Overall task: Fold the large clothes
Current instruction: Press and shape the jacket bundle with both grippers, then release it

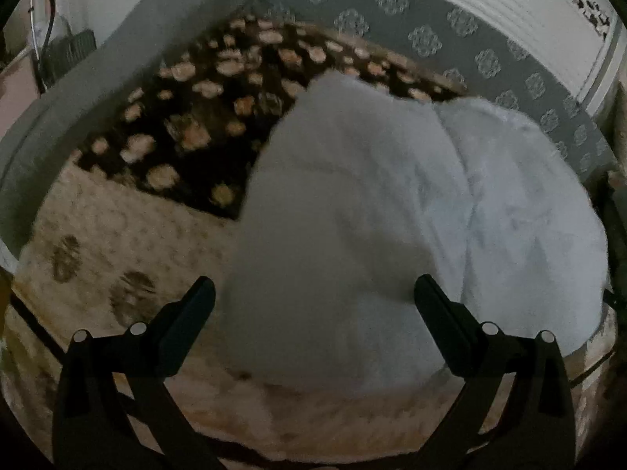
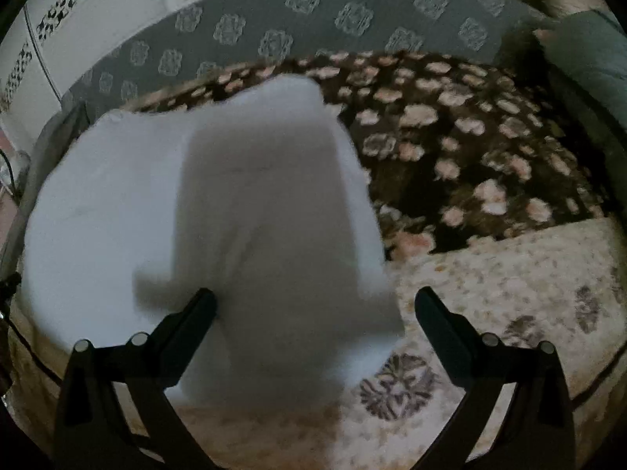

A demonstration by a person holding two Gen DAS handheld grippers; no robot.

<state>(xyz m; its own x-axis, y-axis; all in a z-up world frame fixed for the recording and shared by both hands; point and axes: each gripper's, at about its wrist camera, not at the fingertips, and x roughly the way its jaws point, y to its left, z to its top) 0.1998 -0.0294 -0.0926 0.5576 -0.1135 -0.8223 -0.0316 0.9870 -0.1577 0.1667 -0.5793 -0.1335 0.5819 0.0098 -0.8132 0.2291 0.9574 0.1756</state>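
Note:
A large white garment (image 1: 392,211) lies bunched on the bed. In the left wrist view it fills the centre and right, and a blurred fold of it reaches down between my left gripper's (image 1: 313,301) open jaws. In the right wrist view the same white garment (image 2: 219,211) fills the left and centre, with a blurred fold hanging just ahead of my right gripper (image 2: 313,305), which is open. Neither gripper is closed on the cloth. Whether the fingers touch the cloth cannot be told.
A beige patterned bedspread (image 1: 117,235) covers the near part of the bed, also seen in the right wrist view (image 2: 509,282). A dark brown flowered blanket (image 1: 203,117) (image 2: 470,149) lies behind. A grey patterned headboard (image 1: 431,39) and a white wall panel (image 1: 509,4) stand beyond.

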